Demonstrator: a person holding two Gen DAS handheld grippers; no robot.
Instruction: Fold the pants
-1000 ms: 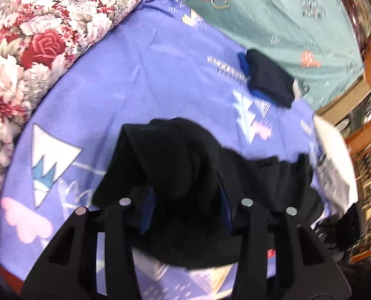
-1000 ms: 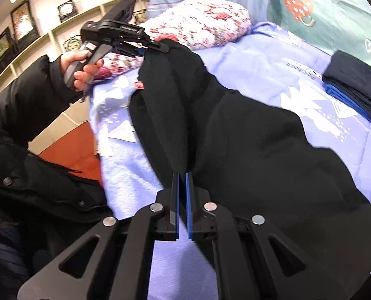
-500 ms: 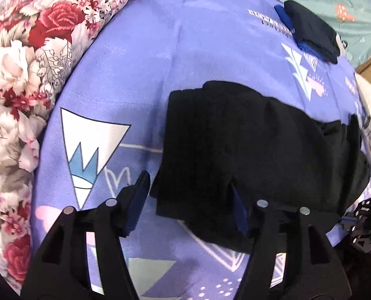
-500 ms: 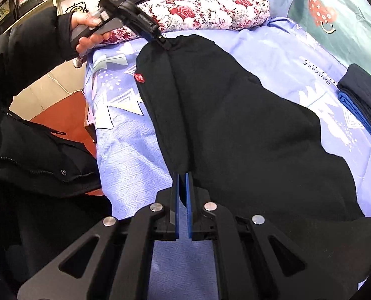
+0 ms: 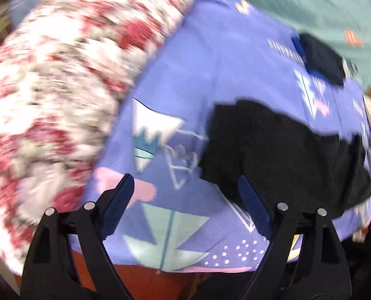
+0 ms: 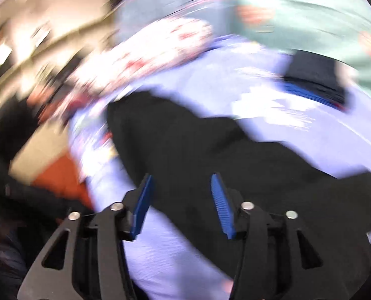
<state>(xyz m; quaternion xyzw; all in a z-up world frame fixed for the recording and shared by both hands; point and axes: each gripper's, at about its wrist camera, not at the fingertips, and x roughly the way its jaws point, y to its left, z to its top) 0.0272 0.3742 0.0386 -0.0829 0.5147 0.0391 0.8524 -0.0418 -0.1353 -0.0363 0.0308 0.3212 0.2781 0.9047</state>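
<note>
Item: pants (image 5: 280,150), black, lying flat on the bed (image 5: 210,70) with its lilac sheet printed in white peaks and pink clouds. In the left wrist view we see them as a broad dark slab with a fairly straight near edge and a ragged far outline. In the right wrist view they run from the foreground up and to the left, wider toward us. We judge them folded over at least once (the blur hides any seam or layering, so we cannot confirm how many plies). No colour but black shows on them, apart from a small red fleck near their far left edge.

Holding: none. The left gripper (image 5: 185,200) has its jaws spread wide, having just been opening, and only sheet lies between them. The pants' near corner sits just beside the right-hand pad without being pressed. The right gripper (image 6: 180,200) likewise has its jaws apart, just opened. Black cloth lies below the gap, and neither pad bears on it. We take this as a release after laying the fold down, so the cloth settles under its own weight.

Surroundings: a floral pillow (image 5: 60,87), red and white, lies left of the pants. A small folded stack of dark garments (image 5: 320,60) with a blue edge rests well apart, farther up the bed. A teal blanket (image 5: 310,5) lies beyond.
</note>
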